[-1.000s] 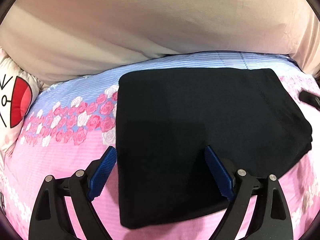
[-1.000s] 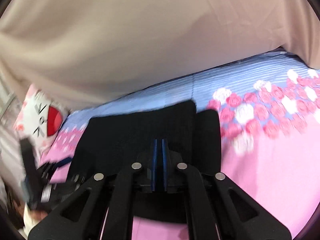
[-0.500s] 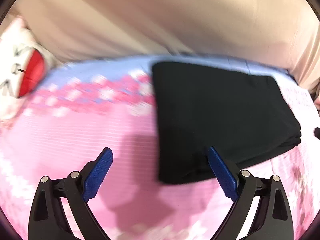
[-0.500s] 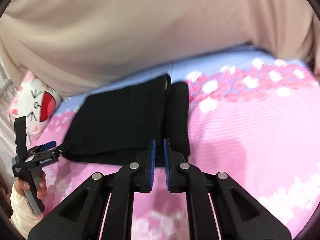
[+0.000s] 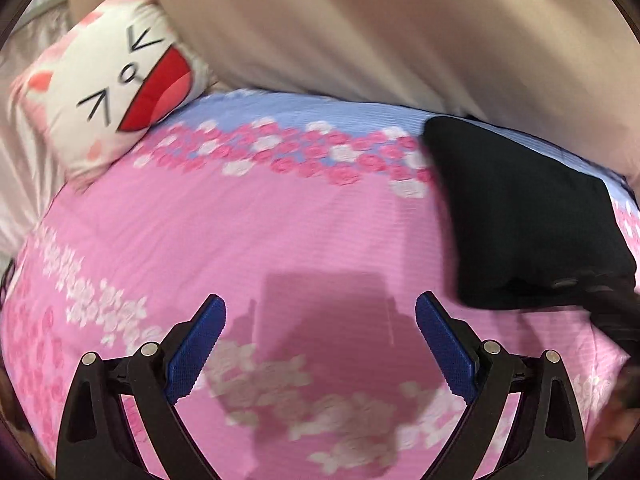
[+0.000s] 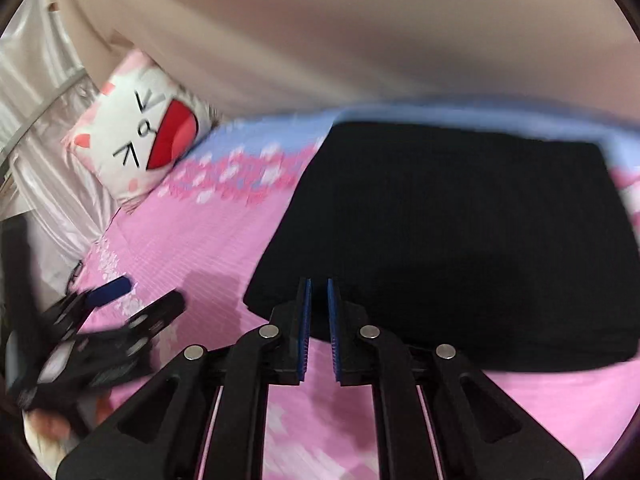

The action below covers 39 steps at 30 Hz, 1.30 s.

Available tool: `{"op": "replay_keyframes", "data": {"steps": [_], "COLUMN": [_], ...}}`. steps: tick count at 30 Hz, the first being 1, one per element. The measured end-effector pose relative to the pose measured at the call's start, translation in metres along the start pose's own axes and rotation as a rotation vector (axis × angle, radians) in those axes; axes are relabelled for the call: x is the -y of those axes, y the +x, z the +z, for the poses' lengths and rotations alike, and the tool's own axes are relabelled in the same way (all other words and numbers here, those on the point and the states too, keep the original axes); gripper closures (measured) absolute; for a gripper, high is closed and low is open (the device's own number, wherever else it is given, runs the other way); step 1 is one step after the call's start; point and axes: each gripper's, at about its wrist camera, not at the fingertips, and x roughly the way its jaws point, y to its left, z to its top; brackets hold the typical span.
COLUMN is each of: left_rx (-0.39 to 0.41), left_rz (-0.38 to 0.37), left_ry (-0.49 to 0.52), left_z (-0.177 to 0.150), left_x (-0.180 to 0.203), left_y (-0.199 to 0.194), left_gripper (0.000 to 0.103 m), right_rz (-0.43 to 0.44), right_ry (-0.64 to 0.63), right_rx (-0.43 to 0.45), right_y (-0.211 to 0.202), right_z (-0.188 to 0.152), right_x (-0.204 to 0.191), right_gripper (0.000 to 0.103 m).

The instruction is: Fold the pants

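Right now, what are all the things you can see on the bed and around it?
pants: one, black, folded into a flat rectangle, lying on the bed sheet toward its far right side
bed sheet: one, pink with rose bands and a pale blue stripe, covering the bed
cat pillow: one, white and pink with a red mouth, at the far left edge of the bed
curtain: beige, hanging behind the bed
left tool: one, black with blue pads, open over bare sheet, holding nothing
right tool: one, black with blue pads, nearly shut, nothing between the pads, at the pants' near edge
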Motion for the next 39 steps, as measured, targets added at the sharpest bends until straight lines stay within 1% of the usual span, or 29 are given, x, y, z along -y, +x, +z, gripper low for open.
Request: {"op": "replay_keyframes", "data": {"steps": [1, 2, 3, 5, 7, 8, 9, 11, 12, 13, 14, 15, 16, 17, 18, 19, 20, 22, 24, 26, 29, 30, 34, 39], "left_rx": [-0.002, -0.007, -0.011, -0.021, -0.013, -0.004, 0.004, 0.020, 0.027, 0.030, 0.031, 0.030, 0.026, 0.015, 0.007, 0.006, 0.009, 0.030, 0.047, 0.074, 0.113, 0.122, 0.140, 0.147], "left_rz": [0.003, 0.009, 0.014, 0.011, -0.013, -0.032, -0.052, -0.086, -0.099, -0.112, -0.133, -0.144, -0.157, -0.172, -0.189, -0.204, -0.226, -0.251, -0.262, -0.255, -0.232, -0.231, -0.217, -0.201], "left_ry": [-0.005, -0.010, -0.013, -0.012, -0.007, 0.000, 0.013, 0.048, 0.067, 0.085, 0.110, 0.120, 0.131, 0.141, 0.145, 0.149, 0.154, 0.162, 0.174, 0.187, 0.213, 0.222, 0.250, 0.253], "left_z": [-0.001, -0.003, -0.004, -0.005, -0.004, -0.004, -0.003, -0.003, -0.004, -0.004, -0.005, -0.005, -0.005, -0.005, -0.005, -0.005, -0.005, -0.005, -0.005, -0.007, -0.011, -0.014, -0.024, -0.030], "left_x": [-0.005, -0.011, -0.016, -0.020, -0.018, -0.015, -0.010, 0.003, 0.011, 0.019, 0.031, 0.038, 0.047, 0.058, 0.068, 0.074, 0.082, 0.095, 0.107, 0.117, 0.132, 0.136, 0.144, 0.143], "left_y": [0.000, 0.000, 0.001, 0.001, -0.003, -0.007, -0.012, -0.019, -0.022, -0.024, -0.025, -0.025, -0.023, -0.022, -0.023, -0.025, -0.030, -0.042, -0.054, -0.067, -0.085, -0.090, -0.104, -0.108], "left_gripper": [0.009, 0.009, 0.009, 0.009, 0.009, 0.009, 0.009, 0.009, 0.009, 0.009, 0.009, 0.009, 0.009, 0.009, 0.009, 0.009, 0.009, 0.009, 0.009, 0.009, 0.009, 0.009, 0.009, 0.009], "right_rz": [-0.055, -0.102, -0.123, -0.104, -0.050, -0.052, -0.079, -0.167, -0.206, -0.244, -0.287, -0.196, -0.096, -0.052, -0.062, -0.138, -0.195, -0.241, -0.269, -0.290, -0.338, -0.344, -0.377, -0.411], "right_ry": [-0.075, -0.135, -0.152, -0.130, -0.091, -0.062, -0.020, 0.070, 0.118, 0.200, 0.259, 0.312, 0.380, 0.441, 0.452, 0.407, 0.355, 0.299, 0.266, 0.253, 0.220, 0.210, 0.174, 0.149], "right_rx": [0.048, 0.055, 0.047, 0.026, 0.091, 0.132, 0.175, 0.235, 0.247, 0.254, 0.224, 0.189, 0.200, 0.201, 0.217, 0.258, 0.292, 0.349, 0.385, 0.391, 0.382, 0.376, 0.370, 0.375], "right_y": [0.008, 0.010, 0.009, 0.000, -0.032, -0.051, -0.070, -0.101, -0.111, -0.122, -0.123, -0.119, -0.123, -0.132, -0.143, -0.163, -0.180, -0.210, -0.237, -0.248, -0.251, -0.248, -0.238, -0.235], "right_z": [-0.004, -0.005, -0.003, 0.002, 0.001, -0.001, -0.004, -0.013, -0.017, -0.025, -0.031, -0.040, -0.046, -0.049, -0.050, -0.051, -0.052, -0.058, -0.067, -0.071, -0.081, -0.084, -0.091, -0.096], "right_x": [-0.015, -0.027, -0.033, -0.033, -0.022, -0.012, 0.004, 0.045, 0.065, 0.097, 0.126, 0.154, 0.166, 0.172, 0.168, 0.153, 0.138, 0.113, 0.095, 0.078, 0.054, 0.053, 0.044, 0.032], "right_gripper": [0.096, 0.095, 0.095, 0.095, 0.095, 0.095, 0.095, 0.095, 0.095, 0.095, 0.103, 0.103, 0.103, 0.103, 0.103, 0.097, 0.096, 0.096, 0.095, 0.095, 0.095, 0.095, 0.095, 0.095]}}
